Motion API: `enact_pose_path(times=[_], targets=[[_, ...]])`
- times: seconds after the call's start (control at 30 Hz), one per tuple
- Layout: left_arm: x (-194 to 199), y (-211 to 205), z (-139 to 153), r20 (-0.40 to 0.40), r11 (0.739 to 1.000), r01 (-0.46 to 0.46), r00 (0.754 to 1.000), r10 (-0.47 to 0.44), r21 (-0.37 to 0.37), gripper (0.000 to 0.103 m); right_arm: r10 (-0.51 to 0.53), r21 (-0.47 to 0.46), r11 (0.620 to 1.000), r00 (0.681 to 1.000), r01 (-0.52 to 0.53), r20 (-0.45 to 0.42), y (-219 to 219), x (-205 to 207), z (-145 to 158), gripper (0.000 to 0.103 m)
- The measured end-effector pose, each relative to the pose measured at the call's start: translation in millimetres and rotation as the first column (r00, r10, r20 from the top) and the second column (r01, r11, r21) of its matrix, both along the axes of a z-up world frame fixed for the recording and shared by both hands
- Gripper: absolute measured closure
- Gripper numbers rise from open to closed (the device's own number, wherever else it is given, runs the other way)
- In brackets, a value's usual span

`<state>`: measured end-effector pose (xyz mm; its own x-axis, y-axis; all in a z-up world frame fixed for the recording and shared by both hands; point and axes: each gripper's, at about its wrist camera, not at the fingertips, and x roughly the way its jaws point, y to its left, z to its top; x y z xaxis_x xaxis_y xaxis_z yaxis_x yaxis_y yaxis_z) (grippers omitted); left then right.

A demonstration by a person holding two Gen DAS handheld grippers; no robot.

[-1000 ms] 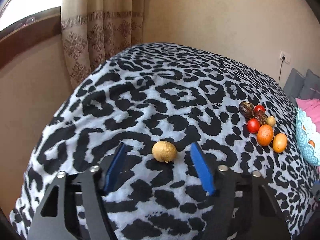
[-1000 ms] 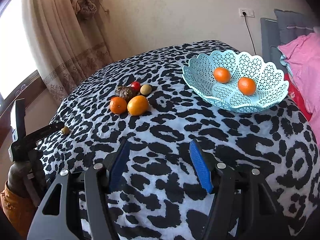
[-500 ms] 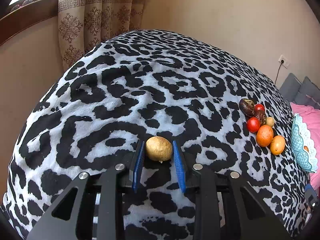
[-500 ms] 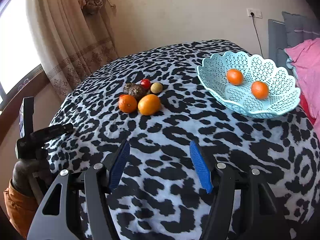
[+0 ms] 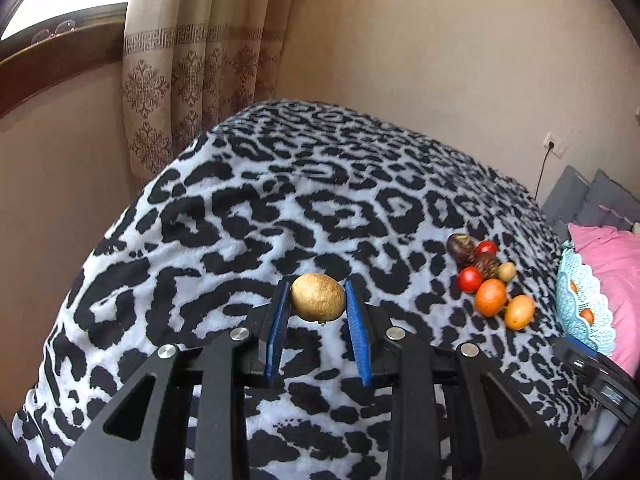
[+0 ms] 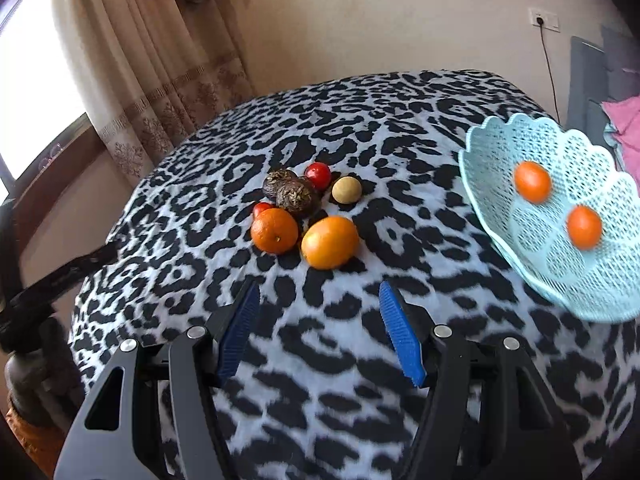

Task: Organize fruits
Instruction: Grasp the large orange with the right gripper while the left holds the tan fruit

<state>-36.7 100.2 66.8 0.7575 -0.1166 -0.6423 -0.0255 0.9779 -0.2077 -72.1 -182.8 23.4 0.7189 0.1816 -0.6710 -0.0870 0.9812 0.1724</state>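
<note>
My left gripper (image 5: 318,300) is clamping a golden-brown round fruit (image 5: 318,298) between its blue pads (image 5: 279,320), and the fruit is hanging just clear of the leopard-print blanket (image 5: 248,216). My right gripper (image 6: 318,330) is hovering with its jaws parted and nothing between them, pointing at the heap of fruit lying on the blanket ahead. In that heap an orange (image 6: 274,231) is sitting just beside a larger orange (image 6: 330,242); behind them two dark wrinkled fruits (image 6: 294,196) are touching each other, with a red tomato (image 6: 318,175) and a pale yellow round fruit (image 6: 347,189) next to them. Off to the right the light blue lattice basket (image 6: 500,144) is holding two tangerines (image 6: 533,181), well apart from the heap
</note>
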Motion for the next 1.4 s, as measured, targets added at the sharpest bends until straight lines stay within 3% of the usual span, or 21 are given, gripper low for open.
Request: enact_pose_path(times=[0.2,0.47,0.6,0.63,0.83,1.4], targets=[[-10.2,-4.0,17.3,0.044,1.000,0.019,0.999,-0.019,-0.012,0.074,-0.021,-0.063,0.998,0.999,0.019,-0.030,3.4,37.4,-11.8,0.039],[-16.4,-7.3,25.4,0.062,0.999,0.026,0.998,-0.025,-0.018,0.074,-0.050,-0.078,0.996,0.998,0.047,-0.045,2.6,60.3,-22.8,0.039],[-17.5,-8.7,25.8,0.064,0.999,0.029,0.998,-0.028,-0.018,0.074,-0.034,-0.080,0.996,0.998,0.030,-0.047,8.7,62.2,-25.2,0.050],[-17.5,-8.9,25.8,0.063,0.999,0.029,0.998,-0.028,-0.018,0.074,-0.019,-0.076,0.997,0.999,0.015,-0.050,10.9,61.3,-26.3,0.057],[-18.3,-11.0,26.8,0.067,0.999,0.032,0.997,-0.031,-0.017,0.074,-0.012,-0.102,0.995,0.999,0.008,-0.039,18.2,50.6,-24.8,0.058],[-23.9,-29.0,27.8,0.070,0.997,0.077,0.995,-0.077,-0.004,0.074,-0.049,0.065,0.997,0.999,0.048,0.019,-9.7,-23.3,-3.9,0.058]])
